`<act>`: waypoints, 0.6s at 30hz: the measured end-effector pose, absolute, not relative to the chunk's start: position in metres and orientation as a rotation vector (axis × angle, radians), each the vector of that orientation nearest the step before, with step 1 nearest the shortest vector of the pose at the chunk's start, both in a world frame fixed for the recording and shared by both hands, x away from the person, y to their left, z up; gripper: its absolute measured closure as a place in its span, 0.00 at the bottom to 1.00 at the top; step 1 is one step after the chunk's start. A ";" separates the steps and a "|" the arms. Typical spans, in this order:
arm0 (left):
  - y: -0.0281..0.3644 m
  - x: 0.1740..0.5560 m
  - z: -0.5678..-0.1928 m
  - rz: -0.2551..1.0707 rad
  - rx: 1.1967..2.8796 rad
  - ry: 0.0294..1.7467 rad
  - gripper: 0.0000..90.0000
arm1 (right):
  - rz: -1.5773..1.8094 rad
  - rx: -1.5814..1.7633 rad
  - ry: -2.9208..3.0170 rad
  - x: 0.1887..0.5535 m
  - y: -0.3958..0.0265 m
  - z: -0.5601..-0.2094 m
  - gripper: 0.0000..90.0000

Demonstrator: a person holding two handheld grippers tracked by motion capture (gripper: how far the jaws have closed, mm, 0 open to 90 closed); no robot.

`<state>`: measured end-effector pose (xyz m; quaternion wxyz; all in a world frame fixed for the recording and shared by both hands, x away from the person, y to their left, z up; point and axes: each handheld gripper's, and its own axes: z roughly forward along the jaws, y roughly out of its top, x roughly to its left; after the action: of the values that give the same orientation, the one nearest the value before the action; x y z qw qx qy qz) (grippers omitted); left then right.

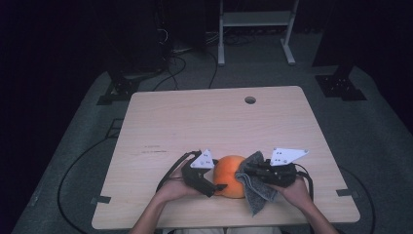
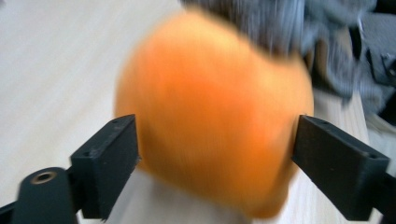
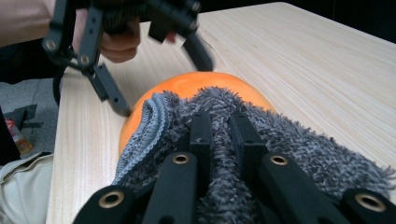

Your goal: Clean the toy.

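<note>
table (image 1: 195, 117): light wood, takes the middle of the high view, one round hole (image 1: 250, 100) near its far edge, otherwise bare. all the action sits low centre of the frame, near the person's edge

orange ball-shaped thing (image 1: 228, 175) (fruit or small pumpkin, can't tell, left gripper view is blurred): rests on the table between the two grippers, low centre in the high view

grey cloth (image 1: 253, 187): fluffy towel, draped against the right side of the orange thing and hanging down toward the lower edge of the table. in the right gripper view it lies over the near face of the orange thing, touching it

left gripper (image 2: 215, 154): jaws wide, one on each side of the orange thing. the pads look just off the skin, with a sliver of gap on the right side in the left gripper view, so not gripping as far as I can see

right gripper (image 3: 219, 135): jaws closed down tight with cloth pinched between them, pressed at the orange thing

status, my read: this is a wipe job. cloth is in hand and on the surface, so pick-up and contact are done. no dirt or wet streak visible, so can't say how much surface is covered. left side looks like it's letting go, so either re-grip to turn the thing or finish. the side facing the left gripper is not under cloth; putting the cloth down is still to do
</note>
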<state>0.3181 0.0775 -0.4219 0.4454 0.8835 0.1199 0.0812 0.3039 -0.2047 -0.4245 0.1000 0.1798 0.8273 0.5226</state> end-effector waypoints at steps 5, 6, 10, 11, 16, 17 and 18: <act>0.066 0.326 -0.423 0.183 2.249 0.306 0.17 | 1.543 0.511 2.426 0.305 -0.199 -0.425 0.89; 0.068 0.327 -0.424 0.174 2.243 0.315 0.19 | 1.555 0.513 2.425 0.306 -0.202 -0.426 0.89; 0.078 0.328 -0.433 0.168 2.239 0.377 0.24 | 1.598 0.623 2.403 0.310 -0.218 -0.436 0.89; 0.081 0.328 -0.435 0.161 2.233 0.388 0.24 | 1.594 0.646 2.403 0.311 -0.222 -0.439 0.89; 0.089 0.326 -0.440 0.138 2.222 0.403 0.24 | 1.537 0.755 2.429 0.311 -0.238 -0.450 0.89; 0.089 0.326 -0.439 0.136 2.216 0.398 0.23 | 1.528 0.766 2.435 0.311 -0.240 -0.452 0.89; 0.089 0.326 -0.435 0.136 2.207 0.377 0.21 | 1.520 0.767 2.444 0.311 -0.241 -0.452 0.88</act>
<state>0.3262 0.0888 -0.4353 0.4344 0.8862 0.1512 0.0544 0.3107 -0.2406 -0.4525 0.0815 0.2566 0.8179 0.5085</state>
